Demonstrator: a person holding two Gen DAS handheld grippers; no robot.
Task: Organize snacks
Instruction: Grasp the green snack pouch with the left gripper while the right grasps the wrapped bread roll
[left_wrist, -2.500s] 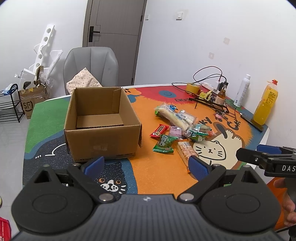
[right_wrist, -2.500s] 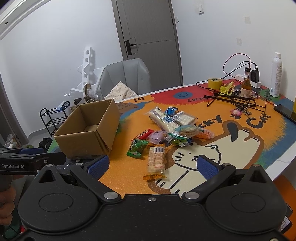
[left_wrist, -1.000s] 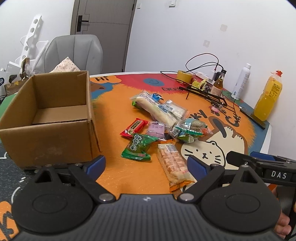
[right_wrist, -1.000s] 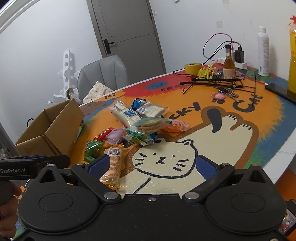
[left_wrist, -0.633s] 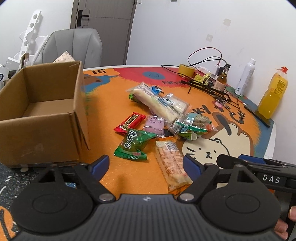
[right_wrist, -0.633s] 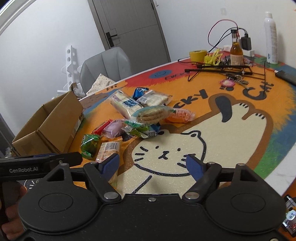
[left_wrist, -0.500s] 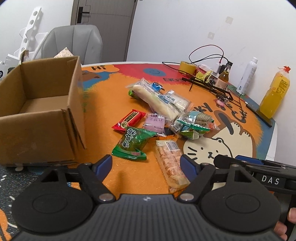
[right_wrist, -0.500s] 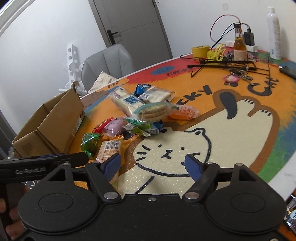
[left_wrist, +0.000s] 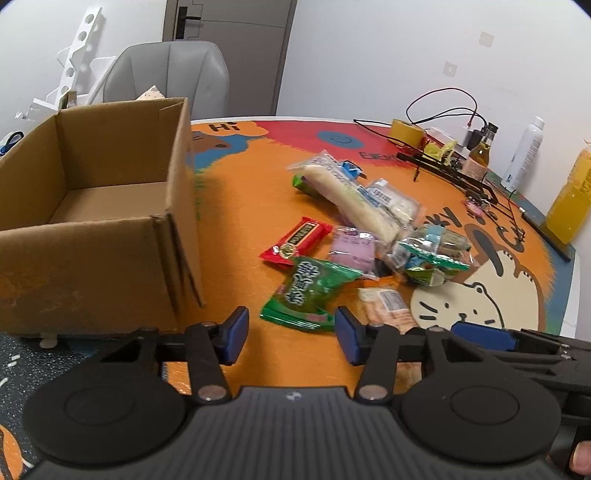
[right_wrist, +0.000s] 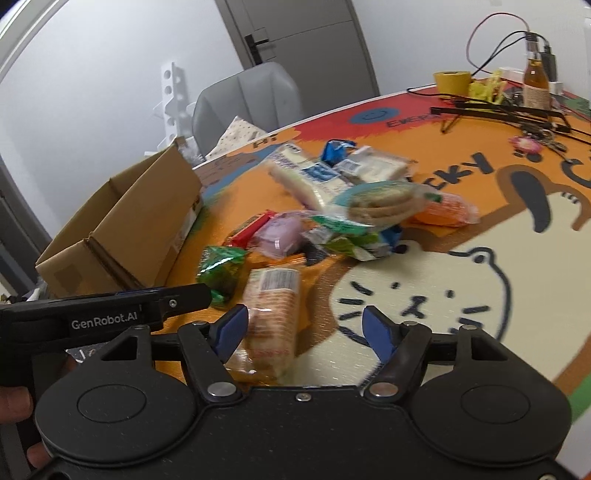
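So, left wrist view first: our left gripper (left_wrist: 291, 334) has its blue pads spread w/ nothing between them, low over the orange mat (left_wrist: 236, 236). Just ahead of the gap lies the green snack bag (left_wrist: 308, 291), flat on the mat. Behind it sit the red bar (left_wrist: 295, 240) and the purple pack (left_wrist: 352, 249), touching or nearly so. The long white roll pack (left_wrist: 354, 201) runs diagonally farther back, and the clear cookie bag (left_wrist: 430, 254) is to the right of the purple pack. The cracker pack (left_wrist: 388, 306) lies right of the green bag, partly hidden behind our right-hand pad. The open cardboard box (left_wrist: 96, 221) stands to the left, near the green bag but apart. Our right gripper's finger (left_wrist: 480, 339) pokes in at lower right.

Right wrist view: our right gripper (right_wrist: 303, 328) is also spread, holding nothing. The cracker pack (right_wrist: 275, 314) lies just inside the left pad; contact we can't tell. Green snack bag (right_wrist: 221, 269) is beside it to the left, box (right_wrist: 122, 236) beyond. An orange pack (right_wrist: 443, 214) sits right of the cookie bag (right_wrist: 380, 206). Frame is a bit blurred.
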